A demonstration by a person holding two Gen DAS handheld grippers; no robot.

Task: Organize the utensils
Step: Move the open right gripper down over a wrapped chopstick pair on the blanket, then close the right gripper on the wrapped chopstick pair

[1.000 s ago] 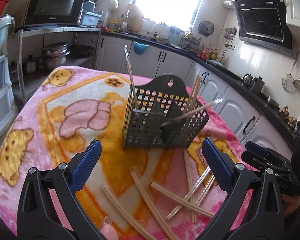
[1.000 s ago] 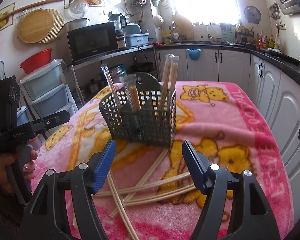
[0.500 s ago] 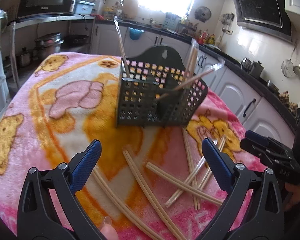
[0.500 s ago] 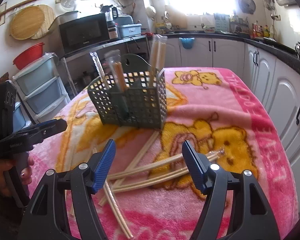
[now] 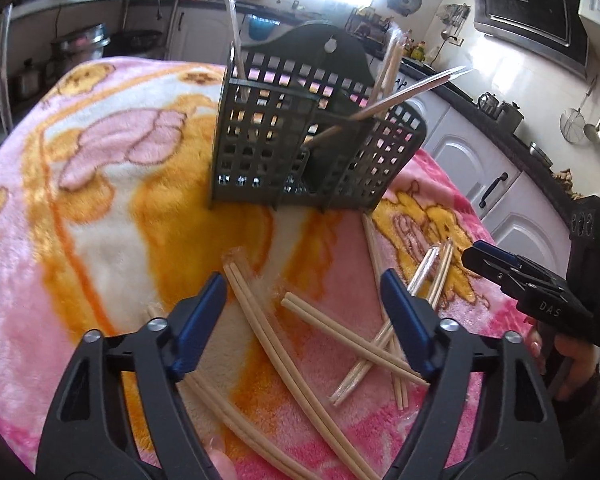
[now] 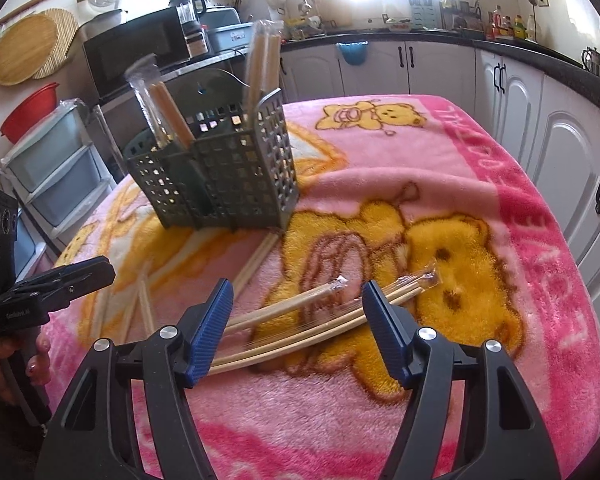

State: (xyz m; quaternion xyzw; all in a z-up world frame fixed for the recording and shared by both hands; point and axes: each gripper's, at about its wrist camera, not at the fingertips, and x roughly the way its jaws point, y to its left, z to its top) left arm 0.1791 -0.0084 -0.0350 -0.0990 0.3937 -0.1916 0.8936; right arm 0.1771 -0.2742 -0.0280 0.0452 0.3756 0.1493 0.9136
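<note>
Left claw [image 5: 302,316] stands open, its jaws having just narrowed; a wrapped chopstick pair [image 5: 276,344] lies between them on the blanket-covered desk [image 5: 100,216], not yet pinched. Right claw [image 6: 298,326] is likewise open, nothing gripped — two wrapped pairs [image 6: 300,320] lie crosswise just beyond its tips. More pairs are scattered to the right of the left claw; the slotted caddy [image 5: 300,148] sits well ahead of both, already carrying several upright pairs.

Handling judgement: the chopsticks look light, stiff and thin, in slick film — likely to slide or pivot. Take hold near mid-length, jaws across the pair, pressing into the soft pile to get under it.
</note>
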